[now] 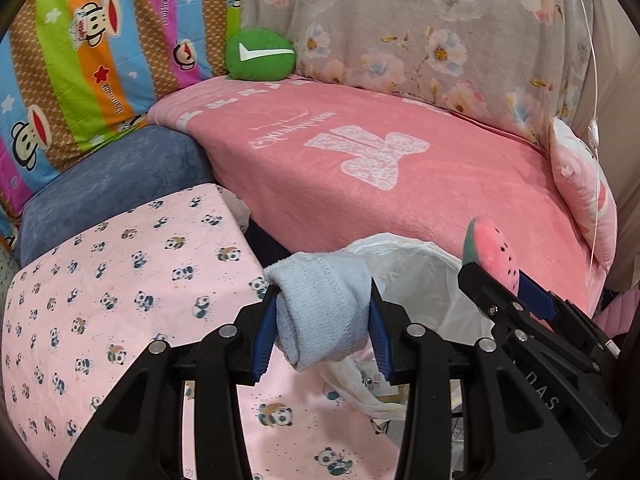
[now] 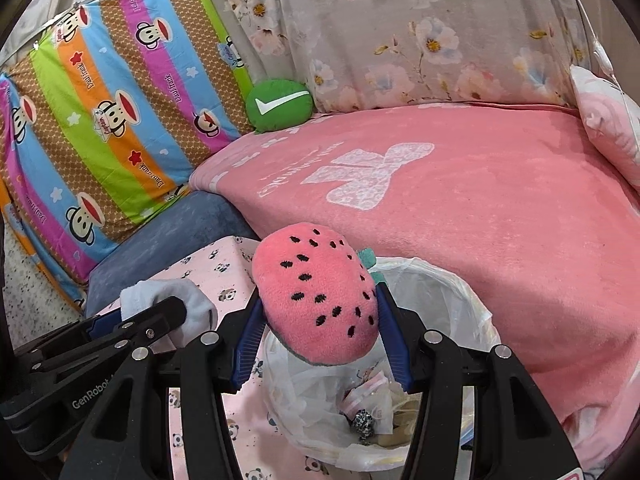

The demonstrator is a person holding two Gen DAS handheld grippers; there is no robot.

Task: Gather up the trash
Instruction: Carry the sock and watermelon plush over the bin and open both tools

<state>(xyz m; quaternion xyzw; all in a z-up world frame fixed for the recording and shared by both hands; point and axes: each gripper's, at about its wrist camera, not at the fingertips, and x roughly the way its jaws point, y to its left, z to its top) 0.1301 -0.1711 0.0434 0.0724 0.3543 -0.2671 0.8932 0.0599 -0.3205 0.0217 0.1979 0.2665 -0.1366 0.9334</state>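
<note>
While it stands beside the pink bed:
Bin (image 2: 476, 312): white liner, wrappers inside.
Left gripper (image 1: 323, 322): clamps rolled blue sock (image 1: 320, 312).
Right gripper (image 2: 318, 330): grips watermelon plush (image 2: 316, 292) above bin.

Both handheld tools are built from matte black plastic links, joined by round silver rivets at the pivots. The left gripper (image 1: 322, 322) is fitted with ribbed blue pads (image 1: 264, 334) on the inner faces of its fingers, and the right gripper (image 2: 318, 326) carries the same blue pads (image 2: 394, 344). White lettering reading "GenRobot" is printed on the left body as seen from the right wrist view; on the right body only the letters "DAS" can be read, possibly part of a longer word.
</note>
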